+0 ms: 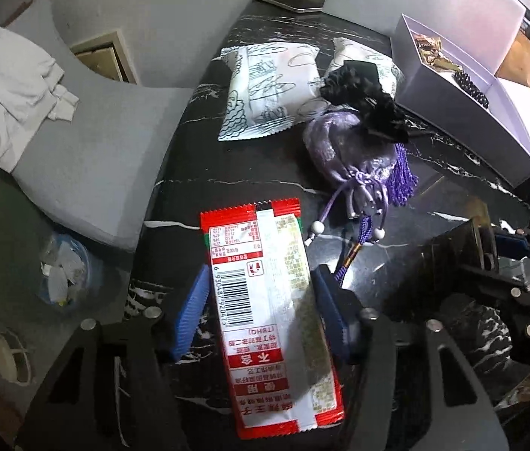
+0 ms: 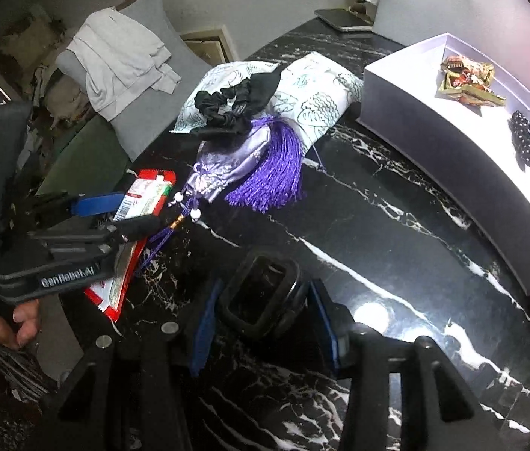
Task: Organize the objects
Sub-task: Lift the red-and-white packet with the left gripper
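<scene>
Snack packet [image 1: 268,312], red/white w/ barcode up, lies flat on the black marble tabletop [image 2: 396,233], lower centre of left wrist view. Left claw [image 1: 261,312] straddles it lengthwise, blue pads [image 1: 189,315] either side of the packet's edges; pads look close to or just at the wrapper, can't tell if they press yet. Likely lined up this way so the narrow width fits between the pads.

Right claw [image 2: 265,323] is clenched on a black rectangular ring-shaped item [image 2: 261,297], bottom centre of right wrist view, held over bare tabletop, probably en route to the white box [image 2: 452,143] at right.

Box already holds sweets wrappers [image 2: 467,82] and a dark beaded piece [image 2: 526,143], so it seems to be the collecting spot. Still loose mid-frame: purple tasselled pouch [image 2: 234,165], black scrunchie [image 2: 227,109] on top of it, two patterned white packs [image 1: 265,90] behind. Judged: early-to-mid task.
</scene>
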`<state>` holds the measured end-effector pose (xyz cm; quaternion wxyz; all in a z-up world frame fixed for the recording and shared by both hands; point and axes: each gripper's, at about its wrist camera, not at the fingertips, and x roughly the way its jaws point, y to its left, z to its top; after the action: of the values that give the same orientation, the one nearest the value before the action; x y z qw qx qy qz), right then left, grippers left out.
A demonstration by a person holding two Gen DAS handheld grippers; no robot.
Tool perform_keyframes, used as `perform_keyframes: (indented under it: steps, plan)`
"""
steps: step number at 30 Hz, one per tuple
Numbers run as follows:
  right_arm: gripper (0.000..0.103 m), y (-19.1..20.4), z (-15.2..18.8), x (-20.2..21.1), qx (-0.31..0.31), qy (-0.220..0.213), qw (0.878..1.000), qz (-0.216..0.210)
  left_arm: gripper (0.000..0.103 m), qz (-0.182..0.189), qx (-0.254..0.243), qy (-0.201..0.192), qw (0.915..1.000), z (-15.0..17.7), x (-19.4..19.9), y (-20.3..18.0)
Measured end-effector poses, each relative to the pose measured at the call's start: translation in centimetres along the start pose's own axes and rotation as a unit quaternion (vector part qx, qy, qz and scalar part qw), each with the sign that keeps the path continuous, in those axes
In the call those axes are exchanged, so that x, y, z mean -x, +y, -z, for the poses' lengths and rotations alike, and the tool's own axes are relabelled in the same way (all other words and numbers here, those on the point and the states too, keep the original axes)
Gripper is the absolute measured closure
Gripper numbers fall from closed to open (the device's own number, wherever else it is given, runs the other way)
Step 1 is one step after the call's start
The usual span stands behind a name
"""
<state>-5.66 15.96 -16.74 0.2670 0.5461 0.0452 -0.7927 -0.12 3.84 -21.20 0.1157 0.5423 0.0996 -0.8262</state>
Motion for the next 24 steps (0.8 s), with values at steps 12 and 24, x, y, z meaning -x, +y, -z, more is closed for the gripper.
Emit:
perform_keyframes:
  steps: [12,24]
  plan:
    - [0.052,0.7,0.8,-1.0,0.017,-0.043,0.998,0.036,0.053,-0.023,0.025,-0.041,0.9986,0.9,0.3,-0.4]
    - [0.059,0.4,0.7,-0.8,0.0,-0.024,0.999,0.033,0.058,0.01,0.083,-0.029,0.996,0.5,1.8,3.0]
